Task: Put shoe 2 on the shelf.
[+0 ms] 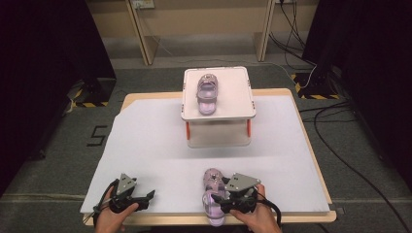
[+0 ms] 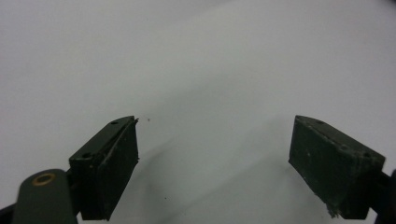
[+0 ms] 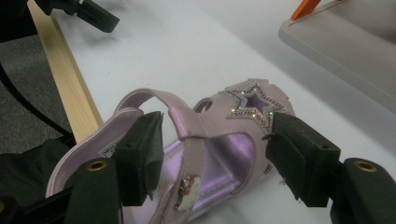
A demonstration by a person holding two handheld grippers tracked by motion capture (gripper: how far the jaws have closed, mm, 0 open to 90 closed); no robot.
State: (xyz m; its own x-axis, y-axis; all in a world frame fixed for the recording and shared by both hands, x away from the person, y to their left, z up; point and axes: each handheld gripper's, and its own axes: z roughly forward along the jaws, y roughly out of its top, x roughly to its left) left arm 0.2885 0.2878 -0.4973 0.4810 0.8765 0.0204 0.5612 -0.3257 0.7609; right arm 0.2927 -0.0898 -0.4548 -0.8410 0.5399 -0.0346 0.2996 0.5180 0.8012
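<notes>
A lilac sandal (image 1: pixel 212 187) with a glittery star (image 3: pixel 252 104) lies on the white sheet at the table's front edge, toe pointing away from me. My right gripper (image 1: pixel 219 203) (image 3: pixel 212 149) straddles its middle, one jaw beside the heel side and the other by the star. I see small gaps at the pads, so the jaws stand open around it. A matching sandal (image 1: pixel 207 92) sits on the raised white stand (image 1: pixel 239 114) at the back. My left gripper (image 1: pixel 147 198) (image 2: pixel 215 154) rests at the front left, open over bare sheet; the right gripper view catches it (image 3: pixel 95 16) too.
The white sheet (image 1: pixel 145 145) covers a wooden table whose edge (image 3: pixel 70 84) runs just behind the near sandal. The stand rests on orange legs (image 1: pixel 248 127). Cables (image 1: pixel 340 145) lie on the floor at the right.
</notes>
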